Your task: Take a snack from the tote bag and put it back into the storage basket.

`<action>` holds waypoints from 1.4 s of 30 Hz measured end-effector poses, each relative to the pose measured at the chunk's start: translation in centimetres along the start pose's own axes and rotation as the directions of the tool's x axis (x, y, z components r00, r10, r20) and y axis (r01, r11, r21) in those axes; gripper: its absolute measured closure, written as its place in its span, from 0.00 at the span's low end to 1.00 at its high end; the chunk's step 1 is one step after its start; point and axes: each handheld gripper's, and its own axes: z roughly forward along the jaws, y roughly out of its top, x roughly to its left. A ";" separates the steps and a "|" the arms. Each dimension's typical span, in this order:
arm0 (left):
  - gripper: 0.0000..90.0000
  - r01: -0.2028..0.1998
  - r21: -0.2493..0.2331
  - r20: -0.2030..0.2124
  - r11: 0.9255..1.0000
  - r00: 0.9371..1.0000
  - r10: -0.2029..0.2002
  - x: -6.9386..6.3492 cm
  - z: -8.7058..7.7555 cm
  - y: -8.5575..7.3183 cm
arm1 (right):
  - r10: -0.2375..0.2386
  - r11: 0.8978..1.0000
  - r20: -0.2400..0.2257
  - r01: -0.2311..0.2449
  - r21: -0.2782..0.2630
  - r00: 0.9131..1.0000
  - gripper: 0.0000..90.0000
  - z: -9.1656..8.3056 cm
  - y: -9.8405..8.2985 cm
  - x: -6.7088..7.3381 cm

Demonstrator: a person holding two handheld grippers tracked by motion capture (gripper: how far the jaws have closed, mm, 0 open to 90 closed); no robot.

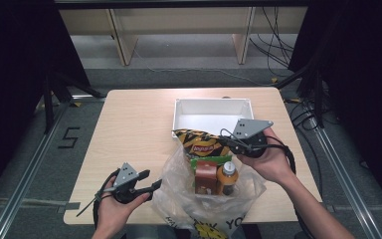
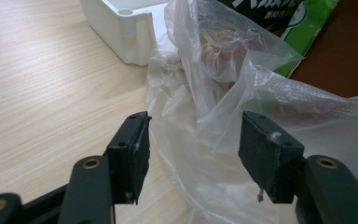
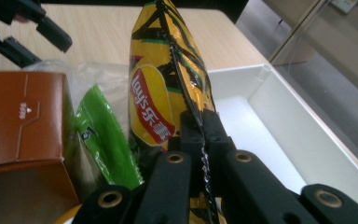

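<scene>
A yellow-and-black chips bag [image 1: 201, 143] [image 3: 165, 88] sits above the mouth of a clear plastic bag [image 1: 209, 196] [image 2: 242, 107], next to the white bin [image 1: 214, 115] [image 3: 307, 140]. My right gripper [image 1: 227, 143] [image 3: 200, 128] is shut on the chips bag's seam. Inside the plastic bag lie a brown box [image 1: 205, 178] [image 3: 21, 121], a green packet [image 1: 210, 160] [image 3: 105, 140] and an orange bottle [image 1: 227, 177]. My left gripper [image 1: 154, 185] [image 2: 193, 140] is open at the plastic bag's left edge, with loose film between its jaws.
The wooden table [image 1: 134, 129] has bare surface on its left half and behind the bin. Shelving legs and cables stand on the floor beyond the far edge. The plastic bag hangs over the table's near edge.
</scene>
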 end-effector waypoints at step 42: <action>0.50 -0.016 0.007 0.022 1.000 1.000 0.016 -0.7 0.8 0.0 | 0.065 0.976 0.100 -0.042 -0.212 0.993 1.00 -3.5 2.8 -0.8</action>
